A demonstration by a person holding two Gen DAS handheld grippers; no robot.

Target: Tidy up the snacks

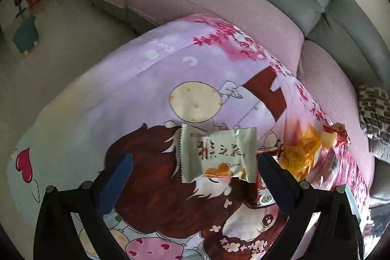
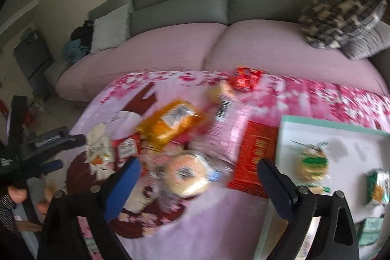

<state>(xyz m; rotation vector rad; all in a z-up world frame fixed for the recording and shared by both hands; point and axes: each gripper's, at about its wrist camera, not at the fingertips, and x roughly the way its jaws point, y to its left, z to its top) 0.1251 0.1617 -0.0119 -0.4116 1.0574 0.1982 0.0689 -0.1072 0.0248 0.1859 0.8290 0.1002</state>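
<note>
My left hand-held gripper (image 1: 195,169) stood wide open, holding nothing; the pale green snack packet (image 1: 217,154) lay on the desk (image 1: 109,94) at centre frame, beside its right finger. My right hand-held gripper (image 2: 198,171) was also open and empty above the round wrapped cake (image 2: 187,173) at centre frame.

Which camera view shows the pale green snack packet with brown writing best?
The left wrist view: the pale green packet lies sharp and central on the cartoon cloth, its writing visible. The right wrist view shows it only small, blurred, at the far left.
</note>
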